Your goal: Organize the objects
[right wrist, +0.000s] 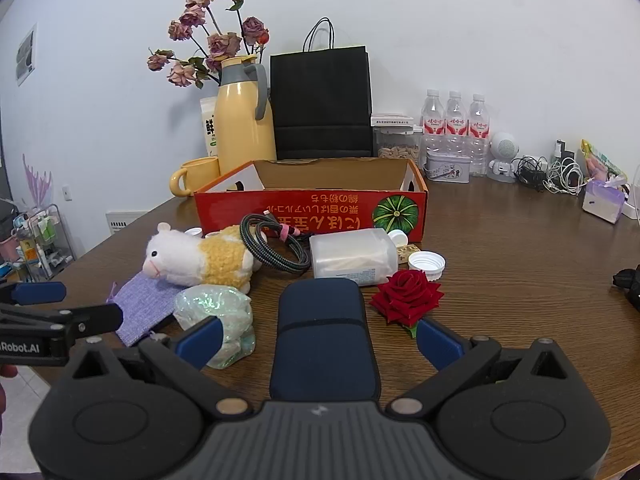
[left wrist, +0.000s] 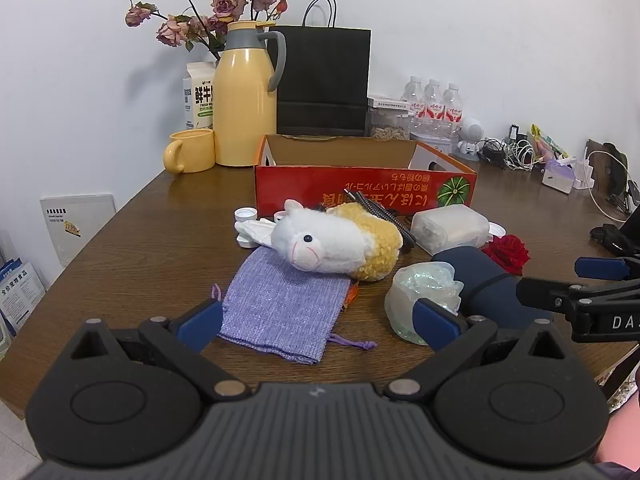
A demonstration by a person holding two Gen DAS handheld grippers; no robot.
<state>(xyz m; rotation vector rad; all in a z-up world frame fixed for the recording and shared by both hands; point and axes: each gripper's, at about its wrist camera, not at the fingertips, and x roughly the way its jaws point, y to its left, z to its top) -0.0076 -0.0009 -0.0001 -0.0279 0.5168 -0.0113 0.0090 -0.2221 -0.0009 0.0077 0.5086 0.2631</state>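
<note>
An open cardboard box (right wrist: 312,208) is sitting mid-table (right wrist: 520,272), with a thermos jug (right wrist: 244,120), a mug (right wrist: 196,176) and a milk carton (left wrist: 199,96) standing behind its left end, a paper bag (right wrist: 322,100) directly behind it, and three water bottles (right wrist: 456,120) behind its right end. In front of the box, from left to right, are lying a plush toy (right wrist: 200,262), a coiled cable (right wrist: 272,246), a plastic container (right wrist: 352,256) and a bottle cap (right wrist: 426,265). The toy's head is resting on a drawstring pouch (left wrist: 280,304). Nearer the table's front edge, a crumpled film bag (right wrist: 216,316) is lying left of a padded case (right wrist: 324,336), with an artificial rose (right wrist: 406,296) to the case's right.
</note>
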